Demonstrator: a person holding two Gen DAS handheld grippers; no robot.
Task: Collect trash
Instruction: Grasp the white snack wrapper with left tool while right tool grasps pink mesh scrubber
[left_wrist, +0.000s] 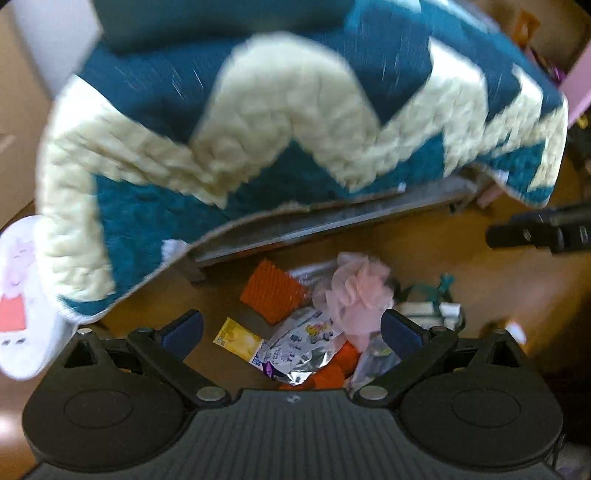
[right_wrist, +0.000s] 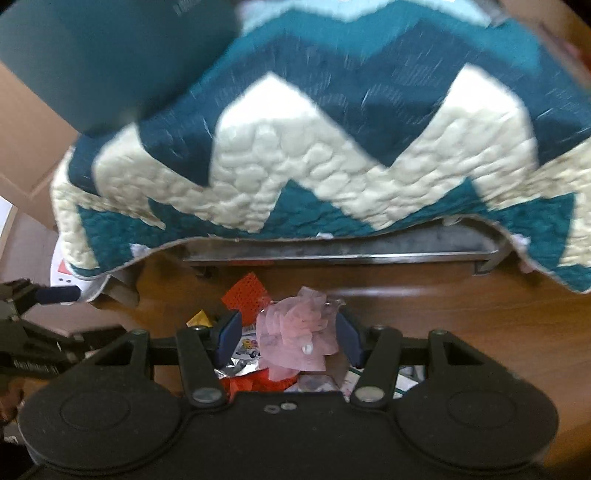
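Hanging over a bed frame, a thick quilt (right_wrist: 332, 155) in teal and cream zigzags fills most of both views. Below it, on the brown wooden floor (right_wrist: 461, 314), the trash sits in one loose pile, seemingly none collected yet: orange mesh foam (left_wrist: 273, 291), a crumpled pink gauzy wad (right_wrist: 295, 336), shiny foil wrappers (left_wrist: 299, 350), a yellow packet (left_wrist: 236, 338). The right gripper (right_wrist: 288, 338) fingers flank the pink wad, spread and not touching it. The left gripper (left_wrist: 291, 330) hovers wide apart, holding nothing.

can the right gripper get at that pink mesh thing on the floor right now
Probably yes. The right gripper is open, the pink mesh bundle sits on top of the pile between its fingers, and nothing covers it.
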